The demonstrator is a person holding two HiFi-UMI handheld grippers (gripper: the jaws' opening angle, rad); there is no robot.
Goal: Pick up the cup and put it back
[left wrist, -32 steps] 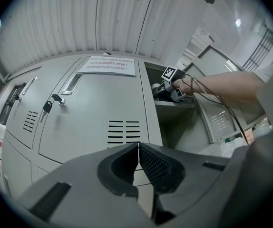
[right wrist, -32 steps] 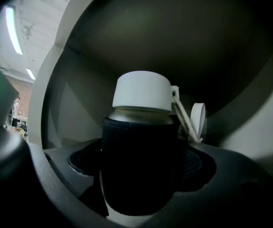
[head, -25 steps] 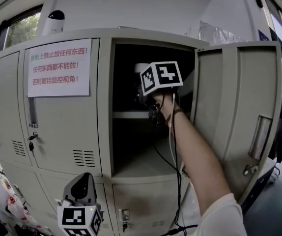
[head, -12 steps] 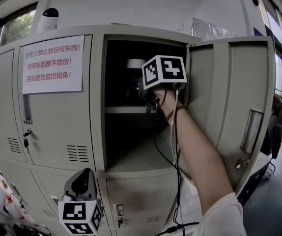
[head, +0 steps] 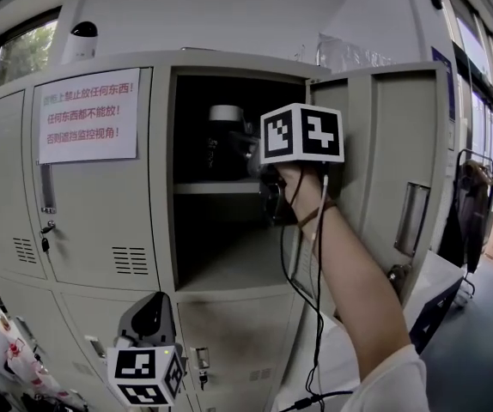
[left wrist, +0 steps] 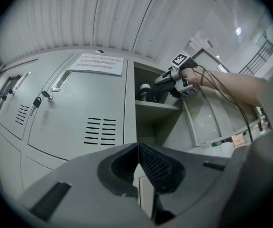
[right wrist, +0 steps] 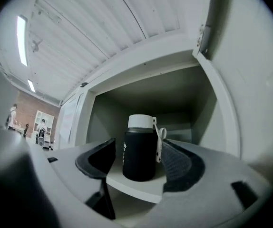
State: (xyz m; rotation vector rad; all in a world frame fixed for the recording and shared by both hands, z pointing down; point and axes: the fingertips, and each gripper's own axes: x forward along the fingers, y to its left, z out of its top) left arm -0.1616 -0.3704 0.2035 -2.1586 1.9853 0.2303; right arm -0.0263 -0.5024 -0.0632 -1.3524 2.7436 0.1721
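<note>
A black cup [head: 222, 141] with a white lid stands upright on the upper shelf [head: 215, 188] of the open locker. My right gripper [head: 243, 147] reaches into that compartment. In the right gripper view the cup [right wrist: 139, 161] stands between the two pads, with a thin gap on each side. The jaws of the right gripper [right wrist: 138, 146] are closing. My left gripper [head: 148, 314] hangs low in front of the lower locker doors, shut, with nothing in it. In the left gripper view its jaws meet [left wrist: 139, 175], and the cup [left wrist: 144, 93] and the right gripper [left wrist: 167, 82] show far above.
The locker door [head: 384, 170] stands open to the right of my arm. A paper notice [head: 88, 116] hangs on the closed door to the left. The lower compartment [head: 221, 264] holds nothing. A cable [head: 318, 316] trails down from the right gripper.
The head view has shifted, so the locker sits further left in the picture. My right gripper stays at the cup in the upper compartment. The left gripper stays low.
</note>
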